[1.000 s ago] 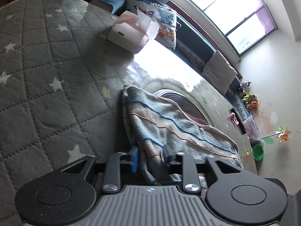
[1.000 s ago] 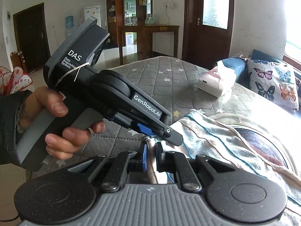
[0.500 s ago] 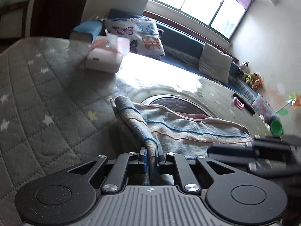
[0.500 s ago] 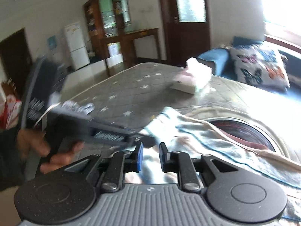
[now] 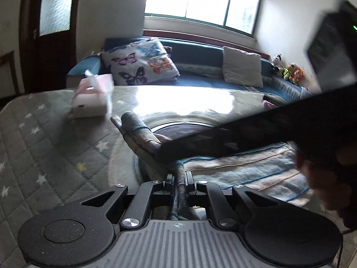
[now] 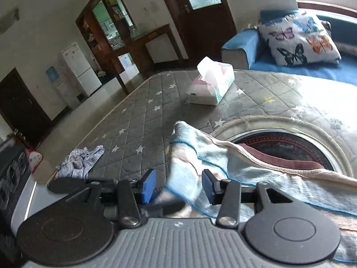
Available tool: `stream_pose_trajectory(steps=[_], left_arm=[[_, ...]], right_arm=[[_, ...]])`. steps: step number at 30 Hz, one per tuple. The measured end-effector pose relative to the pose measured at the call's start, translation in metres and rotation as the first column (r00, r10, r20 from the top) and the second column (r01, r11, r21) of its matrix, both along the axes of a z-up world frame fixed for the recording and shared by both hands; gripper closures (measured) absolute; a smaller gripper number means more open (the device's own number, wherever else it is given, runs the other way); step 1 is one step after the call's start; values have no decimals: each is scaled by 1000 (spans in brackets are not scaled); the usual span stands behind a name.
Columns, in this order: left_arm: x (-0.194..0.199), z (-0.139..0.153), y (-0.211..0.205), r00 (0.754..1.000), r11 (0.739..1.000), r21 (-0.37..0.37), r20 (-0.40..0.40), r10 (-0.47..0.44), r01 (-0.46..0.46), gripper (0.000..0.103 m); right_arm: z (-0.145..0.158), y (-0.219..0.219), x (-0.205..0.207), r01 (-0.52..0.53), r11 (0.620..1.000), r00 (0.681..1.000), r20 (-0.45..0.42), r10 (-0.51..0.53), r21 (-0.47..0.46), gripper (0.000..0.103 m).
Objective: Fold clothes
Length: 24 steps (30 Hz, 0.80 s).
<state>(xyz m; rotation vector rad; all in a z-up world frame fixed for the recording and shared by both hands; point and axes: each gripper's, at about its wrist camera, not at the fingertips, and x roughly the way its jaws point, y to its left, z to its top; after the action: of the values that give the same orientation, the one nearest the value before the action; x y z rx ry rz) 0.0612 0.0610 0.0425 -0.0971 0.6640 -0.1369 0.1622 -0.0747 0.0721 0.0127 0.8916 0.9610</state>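
Note:
A pale striped cloth (image 5: pixel 245 169) with blue lines lies folded on the grey star-quilted bed cover (image 5: pixel 44 147). My left gripper (image 5: pixel 179 178) is shut on a bunched edge of it, which runs up between the pads. In the right wrist view the same cloth (image 6: pixel 194 151) has its folded corner between the blue pads of my right gripper (image 6: pixel 178 184). Those jaws are opening and the pads stand clear of the fabric. The right tool (image 5: pixel 267 129) crosses the left view as a dark blur, held by a hand (image 5: pixel 323 178).
A tissue box (image 6: pixel 212 84) sits on the bed beyond the cloth. A round dark mat (image 6: pixel 279 143) lies under the cloth's far side. A small crumpled bluish cloth (image 6: pixel 80 163) rests near the bed's left edge. A sofa with a butterfly pillow (image 6: pixel 299 40) stands behind.
My left gripper closed on the cloth's edge and both hands rolled and shifted. My right jaws, earlier shut on the cloth, have opened. The right tool swung across the left view.

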Motion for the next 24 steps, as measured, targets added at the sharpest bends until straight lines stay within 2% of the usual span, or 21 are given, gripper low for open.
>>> stream_pose_trajectory(steps=[9, 11, 12, 13, 15, 17, 19, 22, 24], left_arm=[[2, -7, -40, 998, 994, 91, 27, -62, 59, 93], [1, -8, -45, 997, 992, 98, 24, -77, 74, 93], [1, -9, -46, 996, 992, 99, 22, -84, 82, 92], [0, -9, -48, 995, 991, 100, 21, -96, 93, 91], [-3, -8, -48, 993, 988, 102, 21, -119, 116, 87], [-7, -4, -47, 988, 985, 89, 30, -148, 145, 87], [-12, 2, -45, 983, 983, 60, 39, -177, 174, 83], [-18, 12, -40, 978, 980, 19, 53, -201, 200, 71], [-20, 17, -41, 978, 980, 8, 60, -197, 197, 69]], right_arm=[[-20, -1, 14, 55, 995, 996, -63, -61, -87, 58], [-26, -5, 16, 77, 992, 994, -75, -84, -100, 67], [-29, -9, 17, 85, 992, 992, -86, -93, -96, 78], [-32, -15, 19, 99, 991, 989, -104, -107, -85, 86], [-36, -25, 22, 120, 991, 984, -128, -127, -62, 92], [-39, -35, 24, 137, 989, 980, -139, -142, -48, 94], [-40, -45, 25, 147, 988, 978, -143, -151, -39, 95], [-37, -63, 29, 168, 985, 975, -143, -171, -32, 95], [-32, -78, 32, 188, 982, 972, -136, -190, -29, 95]])
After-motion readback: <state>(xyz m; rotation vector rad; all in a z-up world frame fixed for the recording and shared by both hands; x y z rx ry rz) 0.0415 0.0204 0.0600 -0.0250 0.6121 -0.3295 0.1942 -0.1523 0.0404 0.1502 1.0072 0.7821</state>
